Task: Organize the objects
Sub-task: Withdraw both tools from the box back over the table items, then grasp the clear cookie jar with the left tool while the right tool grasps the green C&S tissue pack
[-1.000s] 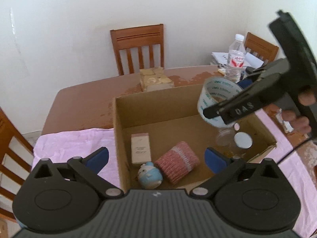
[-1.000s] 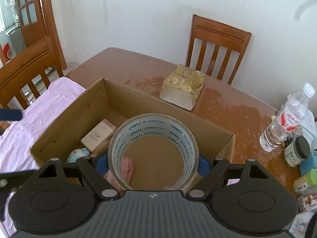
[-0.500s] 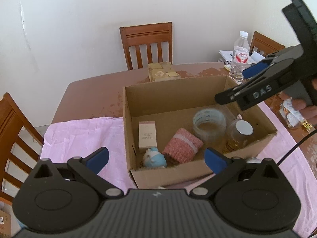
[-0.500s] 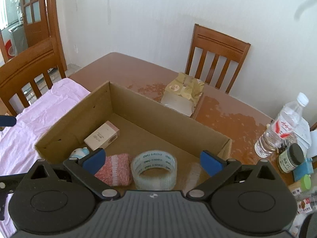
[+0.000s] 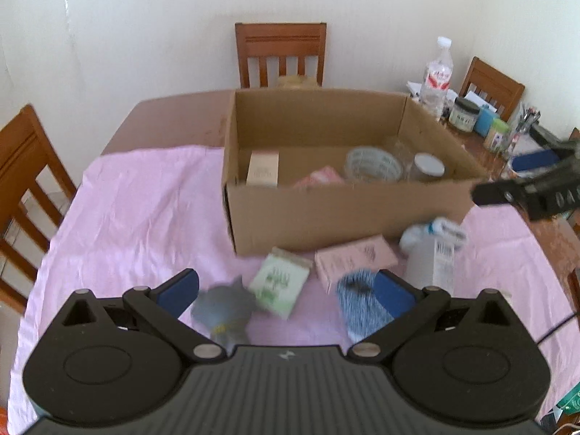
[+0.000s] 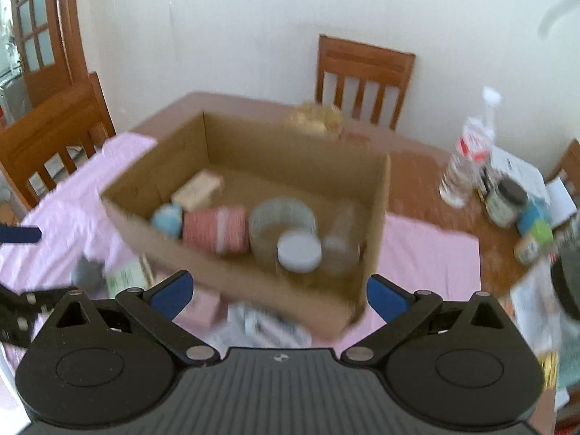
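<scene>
A cardboard box (image 5: 326, 214) (image 6: 232, 282) stands on the pink cloth (image 5: 137, 217). Inside lie a tape roll (image 5: 373, 168) (image 6: 282, 217), a pink knit roll (image 6: 215, 228), a small tan box (image 5: 262, 168), a blue round toy (image 6: 168, 219) and a white-lidded jar (image 6: 299, 248). In front of the box lie a grey toy (image 5: 224, 308), a green packet (image 5: 281, 282), a pink box (image 5: 357, 259), a blue striped item (image 5: 359, 301) and a white bottle (image 5: 433, 257). My left gripper (image 5: 286, 293) is open above these. My right gripper (image 6: 277, 295) is open and empty, back from the box.
Wooden chairs (image 5: 281, 52) stand around the brown table (image 5: 170, 119). A water bottle (image 5: 436, 76), a dark-lidded jar (image 5: 462, 114) and small containers crowd the right side. A wrapped parcel (image 6: 319, 119) sits behind the box.
My right gripper let the tape roll go into the box and pulled back, open. My left gripper drew back and lowered toward the loose items in front of the box.
</scene>
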Motion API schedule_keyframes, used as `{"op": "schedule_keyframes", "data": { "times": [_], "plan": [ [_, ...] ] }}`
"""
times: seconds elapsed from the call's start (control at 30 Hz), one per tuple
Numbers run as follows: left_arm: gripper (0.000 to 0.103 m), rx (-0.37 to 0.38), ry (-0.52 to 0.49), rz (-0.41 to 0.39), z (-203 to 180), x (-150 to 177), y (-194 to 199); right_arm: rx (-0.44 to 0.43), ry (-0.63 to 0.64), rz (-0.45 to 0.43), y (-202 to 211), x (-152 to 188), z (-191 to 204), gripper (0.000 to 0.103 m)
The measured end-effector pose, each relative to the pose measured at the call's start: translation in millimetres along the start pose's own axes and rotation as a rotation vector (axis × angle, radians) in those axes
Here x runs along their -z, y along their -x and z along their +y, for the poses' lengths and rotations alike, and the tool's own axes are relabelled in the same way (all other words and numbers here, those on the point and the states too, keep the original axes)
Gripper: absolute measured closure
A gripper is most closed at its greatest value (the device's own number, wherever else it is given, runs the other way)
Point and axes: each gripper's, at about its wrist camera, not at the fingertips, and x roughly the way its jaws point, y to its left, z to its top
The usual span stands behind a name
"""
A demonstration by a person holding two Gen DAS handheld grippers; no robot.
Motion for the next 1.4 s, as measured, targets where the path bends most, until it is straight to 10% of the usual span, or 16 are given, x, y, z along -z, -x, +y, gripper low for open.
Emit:
{"op": "schedule_keyframes", "data": {
  "times": [0.8,1.4],
  "plan": [
    [0.001,0.120,-0.017,0.029,-12.5,60.4,19.1,0.134,-0.104,0.220,3.9,151.1,-2.4,0.000],
    [0.001,-0.017,-0.002,0.123,-103.4,109.7,14.8,-0.101,0.194,0.229,-14.6,162.8,-34.5,0.000]
  ]
}}
